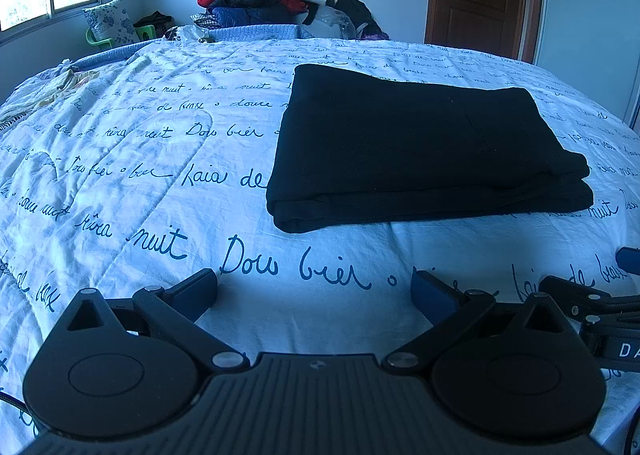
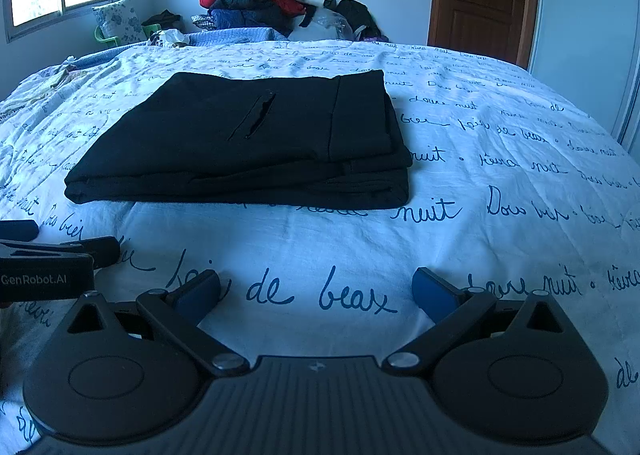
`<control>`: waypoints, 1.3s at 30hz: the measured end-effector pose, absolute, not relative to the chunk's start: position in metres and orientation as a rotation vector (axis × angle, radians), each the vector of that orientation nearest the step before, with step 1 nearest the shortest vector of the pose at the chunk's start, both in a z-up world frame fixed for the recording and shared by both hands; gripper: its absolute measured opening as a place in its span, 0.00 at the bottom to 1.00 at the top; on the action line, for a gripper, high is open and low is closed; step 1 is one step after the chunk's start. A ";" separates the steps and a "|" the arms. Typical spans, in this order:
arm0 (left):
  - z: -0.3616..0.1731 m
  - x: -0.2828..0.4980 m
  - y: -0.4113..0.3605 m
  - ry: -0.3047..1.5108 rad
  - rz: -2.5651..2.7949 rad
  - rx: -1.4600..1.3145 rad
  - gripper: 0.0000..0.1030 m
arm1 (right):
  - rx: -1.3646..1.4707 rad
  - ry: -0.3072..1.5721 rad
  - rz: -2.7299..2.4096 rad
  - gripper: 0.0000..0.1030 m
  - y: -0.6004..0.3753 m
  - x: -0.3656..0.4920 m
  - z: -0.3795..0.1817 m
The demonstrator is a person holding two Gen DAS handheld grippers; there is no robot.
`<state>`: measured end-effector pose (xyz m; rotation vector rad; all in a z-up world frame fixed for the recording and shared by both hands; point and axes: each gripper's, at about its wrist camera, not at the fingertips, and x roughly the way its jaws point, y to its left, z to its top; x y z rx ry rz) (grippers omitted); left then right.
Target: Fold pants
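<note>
pants (image 2: 248, 143) folded into flat stack, ahead of both claws | left claw (image 1: 314, 293) spread, empty | right claw (image 2: 316, 293) spread, empty | apparently finished, nothing left bar maybe squaring edges

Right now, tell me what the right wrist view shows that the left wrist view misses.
Only the right wrist view shows the slit pocket on the folded black pants and the left tongs at its edge. Only the left wrist view shows the right tongs at its edge. Both show the pants lying untouched on the bedspread, and open tongs.
</note>
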<state>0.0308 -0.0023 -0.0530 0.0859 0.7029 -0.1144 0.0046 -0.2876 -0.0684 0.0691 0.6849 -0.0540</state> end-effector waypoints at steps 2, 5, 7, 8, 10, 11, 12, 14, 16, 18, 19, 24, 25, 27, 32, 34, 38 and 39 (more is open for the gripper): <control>-0.053 0.031 -0.002 0.703 -0.114 0.086 1.00 | 0.068 0.685 -0.054 1.00 -0.288 0.005 -0.068; -0.053 0.031 -0.003 0.703 -0.114 0.086 1.00 | 0.068 0.685 -0.054 1.00 -0.287 0.005 -0.068; -0.053 0.031 -0.002 0.703 -0.114 0.086 1.00 | 0.068 0.685 -0.054 1.00 -0.287 0.005 -0.068; -0.053 0.031 -0.002 0.703 -0.114 0.086 1.00 | 0.068 0.685 -0.054 1.00 -0.287 0.005 -0.068; -0.053 0.031 -0.002 0.703 -0.114 0.086 1.00 | 0.068 0.685 -0.054 1.00 -0.287 0.005 -0.068; -0.053 0.031 -0.002 0.703 -0.114 0.086 1.00 | 0.068 0.685 -0.054 1.00 -0.288 0.005 -0.068; -0.053 0.031 -0.002 0.703 -0.114 0.086 1.00 | 0.068 0.685 -0.054 1.00 -0.287 0.005 -0.068; -0.053 0.031 -0.002 0.703 -0.114 0.086 1.00 | 0.068 0.685 -0.054 1.00 -0.287 0.005 -0.068; -0.053 0.031 -0.002 0.703 -0.114 0.086 1.00 | 0.069 0.684 -0.054 1.00 -0.287 0.005 -0.068; -0.053 0.031 -0.002 0.703 -0.114 0.085 1.00 | 0.072 0.684 -0.053 1.00 -0.287 0.005 -0.068; -0.053 0.031 -0.002 0.703 -0.114 0.086 1.00 | 0.073 0.683 -0.053 1.00 -0.288 0.005 -0.068; -0.053 0.031 -0.002 0.701 -0.116 0.083 1.00 | 0.078 0.680 -0.051 1.00 -0.288 0.005 -0.069; -0.053 0.031 -0.002 0.701 -0.116 0.081 1.00 | 0.079 0.680 -0.051 1.00 -0.288 0.006 -0.069; -0.053 0.031 -0.002 0.701 -0.117 0.080 1.00 | 0.080 0.679 -0.050 1.00 -0.288 0.006 -0.069; -0.053 0.031 -0.002 0.701 -0.116 0.080 1.00 | 0.081 0.679 -0.050 1.00 -0.289 0.006 -0.069; -0.053 0.031 -0.002 0.701 -0.117 0.079 1.00 | 0.082 0.678 -0.049 1.00 -0.289 0.006 -0.070; -0.053 0.031 -0.002 0.701 -0.116 0.080 1.00 | 0.083 0.678 -0.049 1.00 -0.289 0.006 -0.070; -0.053 0.031 -0.002 0.701 -0.117 0.080 1.00 | 0.083 0.678 -0.049 1.00 -0.289 0.006 -0.070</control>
